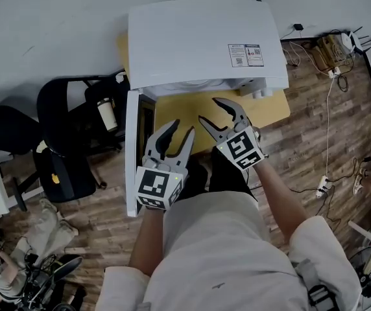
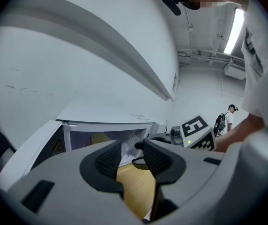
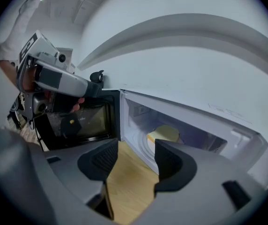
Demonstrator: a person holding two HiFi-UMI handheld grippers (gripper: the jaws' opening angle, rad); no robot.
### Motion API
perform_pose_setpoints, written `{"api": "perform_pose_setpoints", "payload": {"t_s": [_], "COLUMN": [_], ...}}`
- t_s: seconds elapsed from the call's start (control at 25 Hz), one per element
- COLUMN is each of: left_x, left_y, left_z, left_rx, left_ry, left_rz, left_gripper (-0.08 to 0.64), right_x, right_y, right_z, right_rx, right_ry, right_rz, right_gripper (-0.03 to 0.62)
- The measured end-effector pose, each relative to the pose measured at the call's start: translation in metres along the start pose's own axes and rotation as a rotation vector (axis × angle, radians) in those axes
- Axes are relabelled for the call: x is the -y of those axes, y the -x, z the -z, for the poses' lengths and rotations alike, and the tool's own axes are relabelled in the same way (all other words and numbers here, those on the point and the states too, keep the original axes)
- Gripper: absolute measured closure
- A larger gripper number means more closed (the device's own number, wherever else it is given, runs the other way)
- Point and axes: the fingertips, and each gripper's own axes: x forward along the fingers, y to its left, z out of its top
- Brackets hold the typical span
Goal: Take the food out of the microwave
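In the head view the microwave (image 1: 205,44) has its door (image 1: 131,148) open, and the left gripper (image 1: 182,128) and right gripper (image 1: 209,109) are both in front of it, jaws apart and empty, so nothing is out yet. In the left gripper view a dim yellow shape, probably the food (image 2: 99,138), lies inside beyond the jaws. The right gripper view shows it deep in the cavity, ahead and slightly right of the jaws, untouched.

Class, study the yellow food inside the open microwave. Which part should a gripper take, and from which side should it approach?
Probably its near edge, coming straight in through the front opening. The yellow food lies flat, low in the microwave, walled on every other side; the door hangs open at left.
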Motion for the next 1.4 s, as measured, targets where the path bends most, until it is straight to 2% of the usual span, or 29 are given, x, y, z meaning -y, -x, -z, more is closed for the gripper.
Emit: {"api": "perform_pose_setpoints", "payload": {"t_s": [0.8,1.4], "left_x": [-0.01,-0.016], "left_y": [-0.018,-0.021], "left_z": [0.019,0.027], "left_rx": [-0.023,-0.032], "left_ry": [0.006,0.01], "left_rz": [-0.018,-0.035], "left_gripper": [0.434,0.435], "right_x": [0.02,0.04], "right_y": [-0.063,-0.102], "right_z": [0.042,0.068], "right_rx": [-0.091,-0.198], "right_ry": [0.207,0.406], "right_rz": [-0.001,0.021], "right_gripper": [0.321,0.277]}}
